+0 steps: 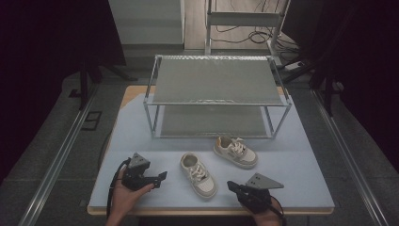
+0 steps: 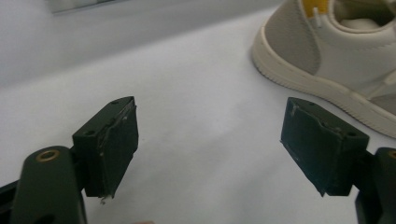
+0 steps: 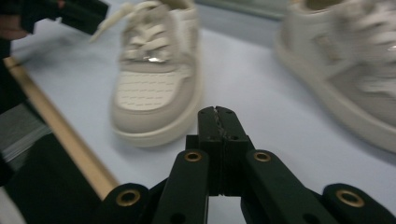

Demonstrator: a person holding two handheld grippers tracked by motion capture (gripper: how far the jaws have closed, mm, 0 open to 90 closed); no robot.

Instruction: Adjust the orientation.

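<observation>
- Plainly, two small beige-and-white sneakers are seen on the pale blue table top [image 1: 301, 188] in the high view: the near sneaker [image 1: 198, 174] lies at lower centre of the frame, and the far sneaker [image 1: 235, 151], with a yellow heel lining, lies just right of centre, nearer the rack.
- A two-tier metal shoe rack [image 1: 217, 96] is set at the middle of the frame, behind both shoes; no shoe is seen on either shelf.
- The left gripper [image 1: 160, 178] is held at the lower left, just beside the near sneaker. In the left gripper view its jaws are spread wide with nothing between them, and a sneaker's heel [image 2: 336, 56] is seen at the upper right, apart from the pads.
- The right gripper [image 1: 231, 185] is held at the lower right, just right of the near sneaker's toe. In the right gripper view its jaws [image 3: 218, 140] are pressed together on nothing, and the toe is seen just beyond the tips.
- The step in hand is judged to be the approach: neither shoe is yet gripped.
- For the next move, a further advance of the open left jaws to straddle the shoe's heel or collar is probably called for, before a lift toward the rack; the right jaws would have to be opened first if they are to help.
</observation>
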